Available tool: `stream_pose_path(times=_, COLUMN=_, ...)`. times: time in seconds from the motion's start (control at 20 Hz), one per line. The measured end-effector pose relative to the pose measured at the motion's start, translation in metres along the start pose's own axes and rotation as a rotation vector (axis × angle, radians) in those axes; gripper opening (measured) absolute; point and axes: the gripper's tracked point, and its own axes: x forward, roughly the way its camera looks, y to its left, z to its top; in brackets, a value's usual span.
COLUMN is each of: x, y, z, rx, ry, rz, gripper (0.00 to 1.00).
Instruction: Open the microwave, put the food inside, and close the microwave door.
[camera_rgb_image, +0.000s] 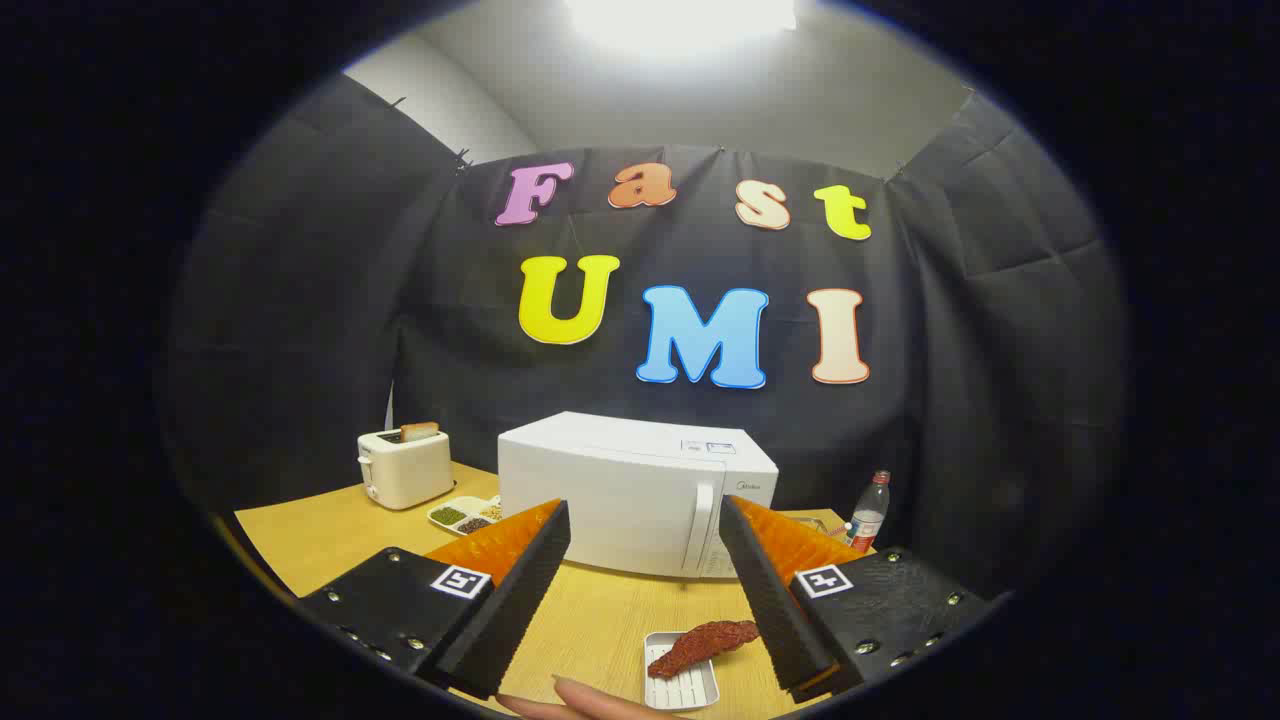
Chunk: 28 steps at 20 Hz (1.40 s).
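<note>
The gripper (645, 520) hung above the wooden tabletop (320, 535) with its fingers spread wide apart, nothing between them but open air. Straight ahead, beyond the fingertips, sat the white microwave (635, 495), door closed, its upright handle (705, 528) set toward the right side of the front face. Down low, close in, a small white tray (690, 688) lay just inside the right finger, and on it the food (703, 643), a reddish-brown strip. The strip's long axis ran on a slant, its near end by the tray's left side and its far end angling up and to the right toward the right finger. A fingertip of a person's hand (590, 705) poked in just left of the tray. Off to the left of the microwave stood a cream toaster (405, 467) with a slice of bread (419, 431) sticking up, and a divided dish (465, 514) between the two. A plastic bottle (868, 513) stood to the microwave's right.
</note>
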Motion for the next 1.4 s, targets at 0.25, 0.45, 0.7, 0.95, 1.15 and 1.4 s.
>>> stream_pose_path(times=0.25, x=-0.017, y=0.000, z=0.002, rx=0.145, ry=0.056, rz=0.061, gripper=0.95)
stream_pose_path(times=0.45, x=-0.025, y=-0.005, z=0.014, rx=0.137, ry=0.024, rz=0.052, gripper=0.95)
stream_pose_path(times=0.7, x=-0.032, y=0.006, z=0.016, rx=0.116, ry=0.009, rz=0.069, gripper=0.95)
stream_pose_path(times=0.95, x=-0.031, y=0.011, z=0.012, rx=0.085, ry=0.012, rz=0.067, gripper=0.95)
stream_pose_path(times=1.15, x=-0.027, y=0.005, z=0.011, rx=0.074, ry=0.013, rz=0.034, gripper=0.95)
stream_pose_path(times=1.4, x=-0.021, y=-0.001, z=0.012, rx=0.083, ry=0.001, rz=0.024, gripper=0.95)
